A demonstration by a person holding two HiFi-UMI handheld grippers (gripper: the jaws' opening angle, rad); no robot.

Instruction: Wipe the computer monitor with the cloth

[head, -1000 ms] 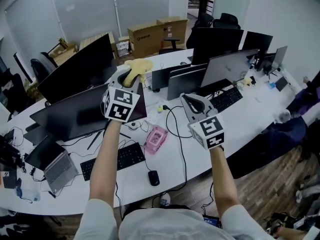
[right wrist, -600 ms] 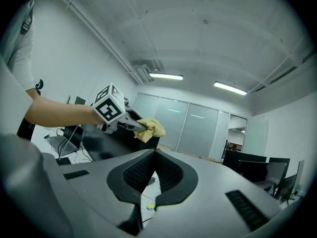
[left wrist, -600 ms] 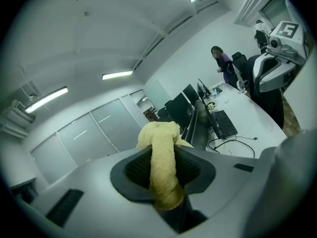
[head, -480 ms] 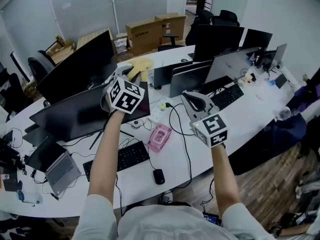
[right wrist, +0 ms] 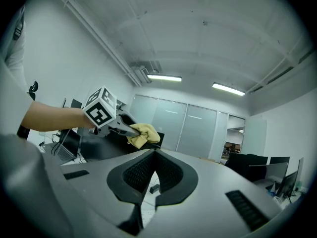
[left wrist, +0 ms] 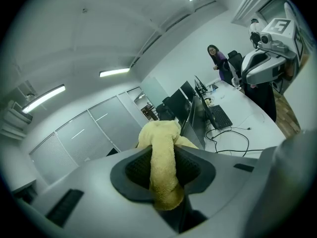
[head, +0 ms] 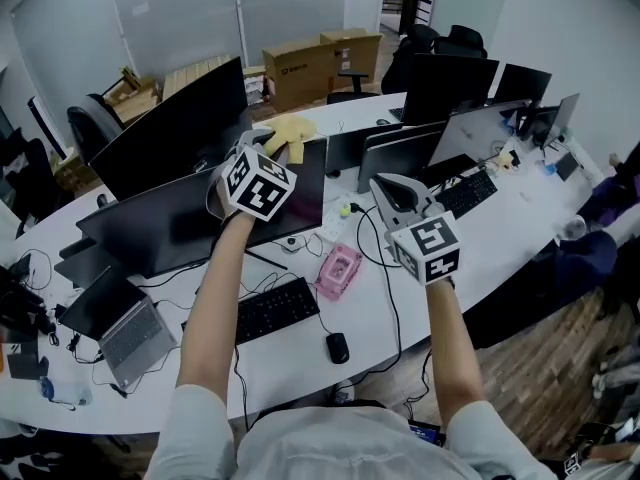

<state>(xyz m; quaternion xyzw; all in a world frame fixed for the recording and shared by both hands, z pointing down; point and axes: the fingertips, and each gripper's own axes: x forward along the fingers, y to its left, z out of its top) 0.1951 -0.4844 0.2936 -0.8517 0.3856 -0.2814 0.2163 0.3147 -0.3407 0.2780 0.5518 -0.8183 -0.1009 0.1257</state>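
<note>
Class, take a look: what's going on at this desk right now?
A person holds tongs in each hand. The left tongs are shut on a yellow cloth, raised near the top edge of a dark monitor. The right tongs are shut and empty, held off to the side.

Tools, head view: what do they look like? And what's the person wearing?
The left tool and right tool are both light grey moulded shells. Each carries a white cube with black square markers. The jaw faces are dark and ribbed. The person wears a light short-sleeved shirt.
</note>
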